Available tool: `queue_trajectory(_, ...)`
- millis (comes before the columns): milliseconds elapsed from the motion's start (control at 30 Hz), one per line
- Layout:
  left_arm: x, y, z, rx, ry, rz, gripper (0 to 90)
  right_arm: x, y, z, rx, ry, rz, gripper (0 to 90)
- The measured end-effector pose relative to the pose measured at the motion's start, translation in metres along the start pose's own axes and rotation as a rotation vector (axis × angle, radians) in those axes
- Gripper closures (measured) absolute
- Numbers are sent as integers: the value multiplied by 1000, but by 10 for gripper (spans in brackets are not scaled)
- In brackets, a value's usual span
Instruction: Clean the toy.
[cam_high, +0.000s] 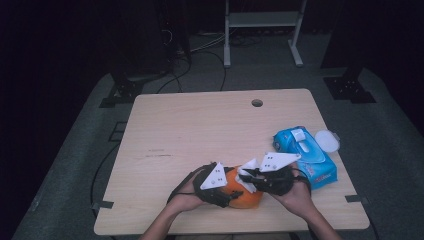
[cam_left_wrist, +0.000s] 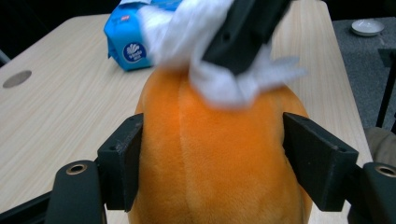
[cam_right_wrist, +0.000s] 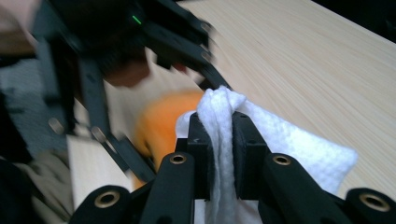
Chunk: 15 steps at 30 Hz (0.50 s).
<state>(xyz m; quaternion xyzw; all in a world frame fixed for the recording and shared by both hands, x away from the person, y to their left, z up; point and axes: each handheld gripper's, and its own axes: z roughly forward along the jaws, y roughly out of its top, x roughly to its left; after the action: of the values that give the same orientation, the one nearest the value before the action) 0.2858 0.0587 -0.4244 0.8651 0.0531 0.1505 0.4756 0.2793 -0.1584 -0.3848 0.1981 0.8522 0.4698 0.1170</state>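
So on the left, the left gripper (cam_high: 231, 196) has its jaws spread wide around an orange plush toy (cam_left_wrist: 219, 158) sitting at the near edge of the table (cam_high: 200, 130), pads pressing its sides. Next over, the right gripper (cam_high: 248, 178) is clamped tight on a white wipe (cam_right_wrist: 224, 140), which rests on top of the plush. A blue wipes pack (cam_high: 306, 155) lies further right.

Both forearms in from the near edge, left gripper (cam_high: 227, 192) with jaws pressed against the sides of the orange plush toy (cam_left_wrist: 219, 154), right gripper (cam_high: 248, 179) clamped on a white wipe (cam_right_wrist: 224, 140) atop it.
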Motion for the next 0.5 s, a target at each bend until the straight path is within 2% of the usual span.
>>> queue_trajectory(67, -4, 2, 1, 15, 7, 30, 263, 6, 5, 6, -2, 32, -12, 788)
queue_trajectory(133, -3, 1, -1, 15, 5, 31, 264, 9, 8, 9, 5, 30, -26, 788)
queue_trajectory(267, 0, -4, -4, 12, -8, 21, 265, -1, 4, 1, 4, 5, -7, 789)
queue_trajectory(367, 4, -9, -6, 5, -25, -9, 265, -15, -9, -7, -2, -11, 47, 789)
queue_trajectory(433, 6, -7, -6, 4, -47, -25, 244, -20, -15, -9, -10, 8, 79, 788)
queue_trajectory(500, 7, -3, -5, 15, -56, -57, 176, -16, -13, -8, 3, -2, 56, 788)
